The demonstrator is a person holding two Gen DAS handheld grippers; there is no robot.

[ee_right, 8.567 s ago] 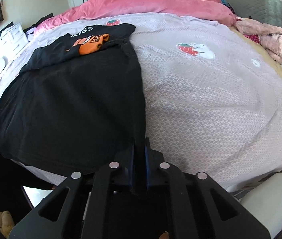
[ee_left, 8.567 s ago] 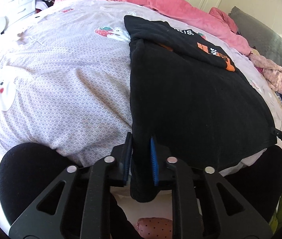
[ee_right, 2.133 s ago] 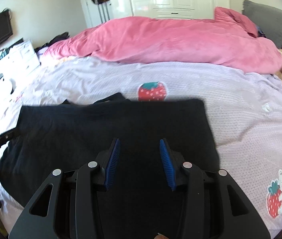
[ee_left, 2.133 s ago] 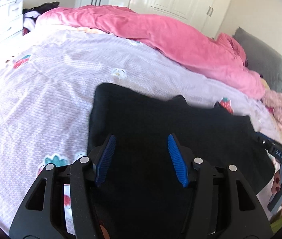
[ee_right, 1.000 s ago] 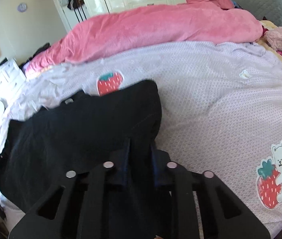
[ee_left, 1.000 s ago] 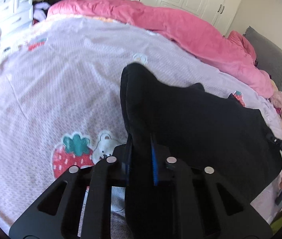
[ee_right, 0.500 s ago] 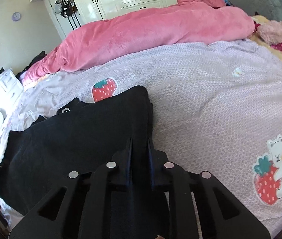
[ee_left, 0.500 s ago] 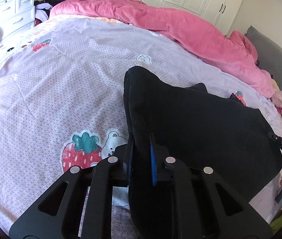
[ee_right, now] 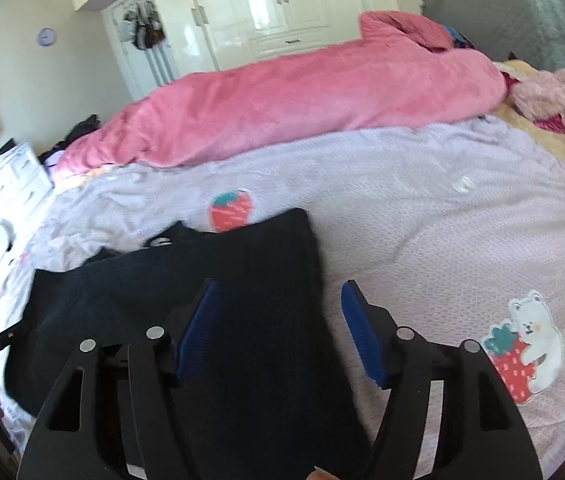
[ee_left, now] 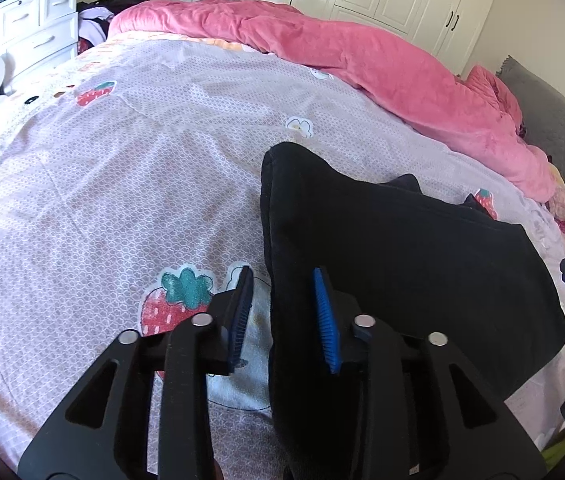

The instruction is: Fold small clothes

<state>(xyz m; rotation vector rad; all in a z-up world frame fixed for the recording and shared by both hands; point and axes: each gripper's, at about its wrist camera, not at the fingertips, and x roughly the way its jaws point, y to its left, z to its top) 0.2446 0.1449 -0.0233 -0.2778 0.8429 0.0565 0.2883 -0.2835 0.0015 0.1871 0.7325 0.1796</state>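
Half a second ago both of your grippers were clamped on the black garment's edges; now both have let go. The black garment [ee_left: 402, 248] lies folded on the lilac bedsheet [ee_left: 122, 184], its left edge doubled over and slightly raised. Your left gripper [ee_left: 284, 312] hovers with its blue pads spread wide, that raised edge running up between them. Your right gripper [ee_right: 278, 328] is likewise parted, straddling the garment's [ee_right: 210, 280] right edge, fabric lying between the pads. A strawberry print [ee_left: 170, 300] sits just beside the left gripper's left pad. Beyond the garment, a pink duvet [ee_right: 282, 104] is heaped along the far side of the bed, with white wardrobes [ee_right: 266, 4] behind it.
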